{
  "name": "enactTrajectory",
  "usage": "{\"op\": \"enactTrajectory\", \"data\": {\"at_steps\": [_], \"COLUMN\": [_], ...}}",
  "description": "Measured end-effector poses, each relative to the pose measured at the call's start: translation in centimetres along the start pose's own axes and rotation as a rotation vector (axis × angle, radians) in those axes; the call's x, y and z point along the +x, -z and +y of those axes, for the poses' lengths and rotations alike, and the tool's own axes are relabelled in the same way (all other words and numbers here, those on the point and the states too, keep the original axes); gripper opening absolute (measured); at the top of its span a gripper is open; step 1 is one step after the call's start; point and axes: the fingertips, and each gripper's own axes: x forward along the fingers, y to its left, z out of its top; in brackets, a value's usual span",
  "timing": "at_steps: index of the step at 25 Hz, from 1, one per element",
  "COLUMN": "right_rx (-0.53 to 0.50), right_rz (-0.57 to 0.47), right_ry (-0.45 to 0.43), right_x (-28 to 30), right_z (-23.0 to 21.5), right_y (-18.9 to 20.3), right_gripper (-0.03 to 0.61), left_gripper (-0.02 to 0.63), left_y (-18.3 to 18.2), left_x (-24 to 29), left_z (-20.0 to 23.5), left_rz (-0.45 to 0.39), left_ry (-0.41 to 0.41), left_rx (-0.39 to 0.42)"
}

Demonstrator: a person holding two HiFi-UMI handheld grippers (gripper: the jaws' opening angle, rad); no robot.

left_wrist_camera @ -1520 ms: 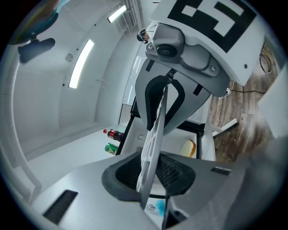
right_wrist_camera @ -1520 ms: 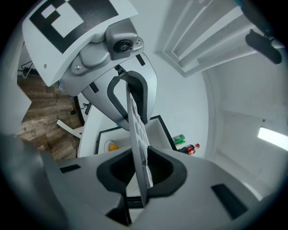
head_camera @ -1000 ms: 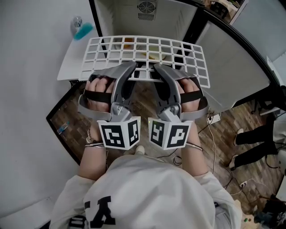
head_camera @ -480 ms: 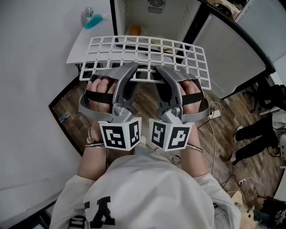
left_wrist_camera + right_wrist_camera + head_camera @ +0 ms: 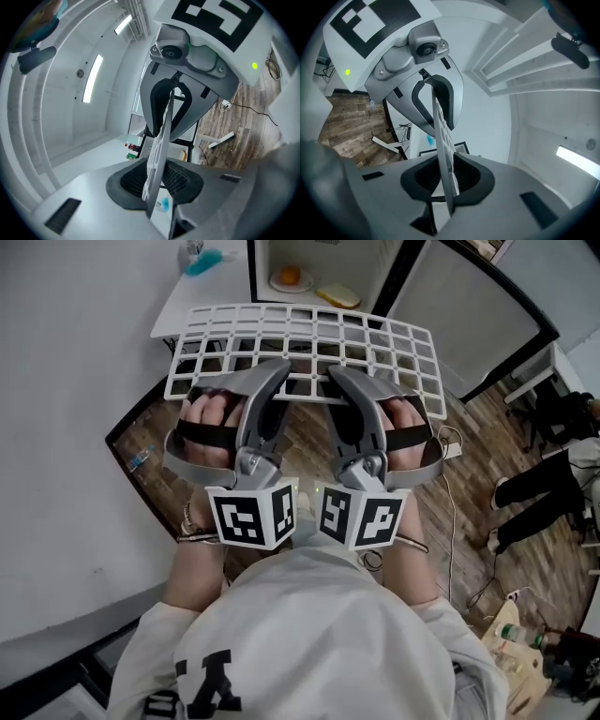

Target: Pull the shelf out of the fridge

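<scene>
One flat white wire-grid shelf (image 5: 302,345)

white grid shelf (image 5: 412,334) between grey fingers (image 5: 265,382); black-and-white square-patterned cubes (image 5: 253,518) behind them; brown wood-grain floor (image 5: 305,442) below.

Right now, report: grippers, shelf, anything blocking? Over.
Both shut: left gripper and right gripper clamp the near edge of the white plastic grid shelf. Shelf held level, looks out of the white fridge. No obstruction seen.
</scene>
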Motion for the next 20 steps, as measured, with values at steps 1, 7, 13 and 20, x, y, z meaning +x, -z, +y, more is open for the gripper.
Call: {"op": "enactTrajectory", "data": {"at_steps": [1,7,13,20], "right_rx": [0.002,-0.007,-0.006,0.017], "right_rz": [0.003,0.016,0.016,0.001], "right_ry": [0.000,-0.006,-0.002,0.000], "right_x": [-0.8,-4.0,-5.3,-6.4], "right_z": [0.2,0.7,0.2,0.3], "right_y": [-0.4,-1.9,-2.3,-2.1], "right_gripper": [0.077,0.077,0.077,0.077], "left_gripper": [0.081,0.081,0.081,0.081], "left_y": [-0.2,-1.0,-1.8,-2.6], "left_x": [-0.9,-4.3,-5.3,-6.0], "left_z": [-0.1,-0.3,0.1,-0.1], "left_rz": [-0.003,-0.015,-0.019,-0.010], "left_ry": [0.001,0.006,0.006,0.007], "left_rx": [0.001,-0.005,-0.004,0.023]}}
